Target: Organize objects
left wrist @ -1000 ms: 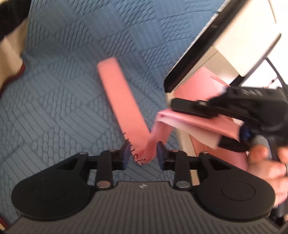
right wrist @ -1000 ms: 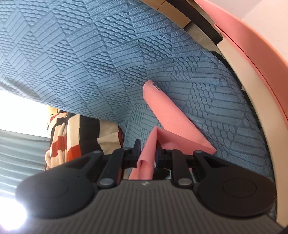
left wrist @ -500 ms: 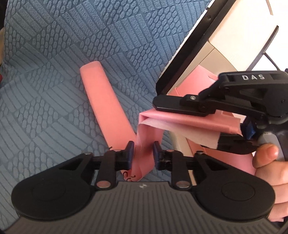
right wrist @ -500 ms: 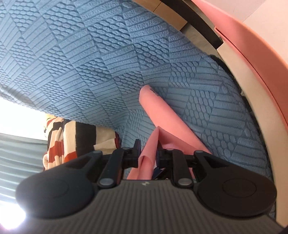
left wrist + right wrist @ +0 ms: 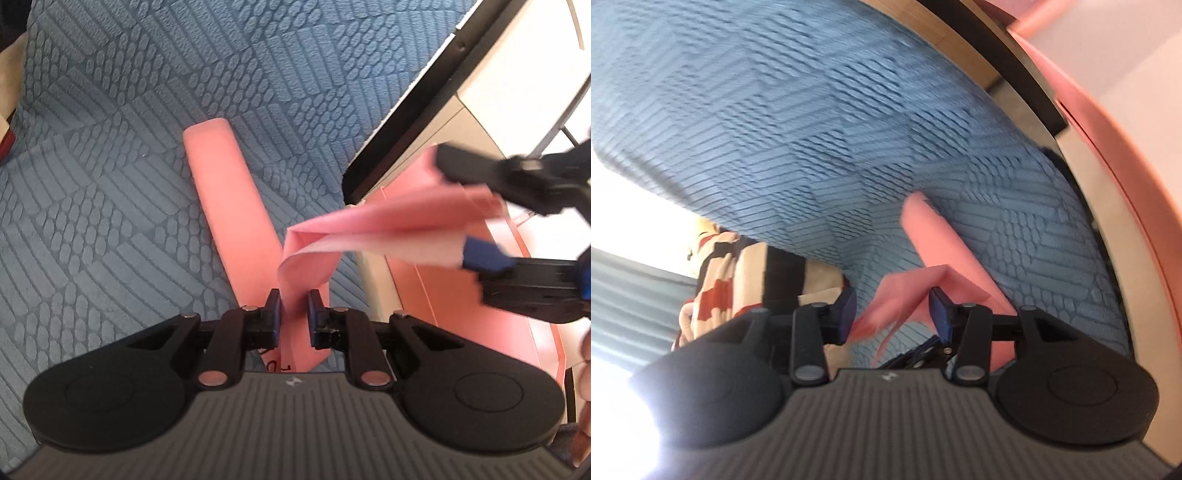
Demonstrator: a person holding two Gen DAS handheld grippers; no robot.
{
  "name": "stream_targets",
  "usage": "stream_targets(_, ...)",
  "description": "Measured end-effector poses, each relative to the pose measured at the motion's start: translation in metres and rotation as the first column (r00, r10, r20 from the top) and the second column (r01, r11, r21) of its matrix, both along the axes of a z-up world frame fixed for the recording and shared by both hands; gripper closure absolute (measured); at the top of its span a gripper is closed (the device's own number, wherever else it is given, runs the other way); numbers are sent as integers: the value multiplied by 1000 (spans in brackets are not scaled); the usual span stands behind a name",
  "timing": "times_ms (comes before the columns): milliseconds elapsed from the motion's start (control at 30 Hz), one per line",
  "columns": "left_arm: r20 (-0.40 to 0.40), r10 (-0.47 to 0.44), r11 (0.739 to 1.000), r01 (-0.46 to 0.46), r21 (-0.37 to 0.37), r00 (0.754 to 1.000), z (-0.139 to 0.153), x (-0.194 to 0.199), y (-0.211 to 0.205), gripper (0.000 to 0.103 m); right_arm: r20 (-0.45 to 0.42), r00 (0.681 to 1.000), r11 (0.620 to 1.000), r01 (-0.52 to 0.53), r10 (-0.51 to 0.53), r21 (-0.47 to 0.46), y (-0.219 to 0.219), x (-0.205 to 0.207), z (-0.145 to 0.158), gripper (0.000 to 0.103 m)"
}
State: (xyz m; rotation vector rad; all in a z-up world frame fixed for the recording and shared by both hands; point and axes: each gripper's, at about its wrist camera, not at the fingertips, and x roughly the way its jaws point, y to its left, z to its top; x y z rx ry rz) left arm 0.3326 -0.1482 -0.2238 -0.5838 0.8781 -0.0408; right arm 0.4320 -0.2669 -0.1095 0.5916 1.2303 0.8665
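Left hand-held gripper point(image 5: 294, 308): its two fingers are clamped on one end of a pink paper strip point(image 5: 236, 206), which passes between them and folds back on itself just above the tips. From that fold the strip runs rightward to the right hand-held gripper point(image 5: 476, 218), whose fingers stand spread apart on either side of the strip's far end; in the right wrist view this end lies loose in the wide gap between the blue-padded fingertips point(image 5: 846, 308), though blur hides whether it touches either pad. The rest of the strip lies flat on a blue textured cover point(image 5: 110, 155). At right stands a pink open box point(image 5: 480, 295) beside a black-edged pale panel point(image 5: 413, 114). A striped fabric point(image 5: 738, 273) shows at the cover's edge.
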Motion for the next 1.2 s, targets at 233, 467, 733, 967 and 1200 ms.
stream_targets(233,-43,44,999,-45,-18,998,-13,8,13,86,141,989,997,54,-46,-58,-12,-11,17,57)
stream_targets(467,-58,64,996,-68,-65,996,-15,6,18,86,110,994,992,15,-2,-124,3,-16,-4,64)
stream_targets(733,-71,81,991,-87,-101,994,-21,9,25,85,53,999,989,20,-13,-145,11,-21,-31,75)
stream_targets(967,-94,110,980,-124,-158,989,-22,7,31,85,-35,997,984,64,-71,-164,9,-17,-49,81)
stream_targets(1200,-113,121,978,-138,-157,986,-18,5,34,85,-68,996,968,36,-54,-247,17,-20,-72,87)
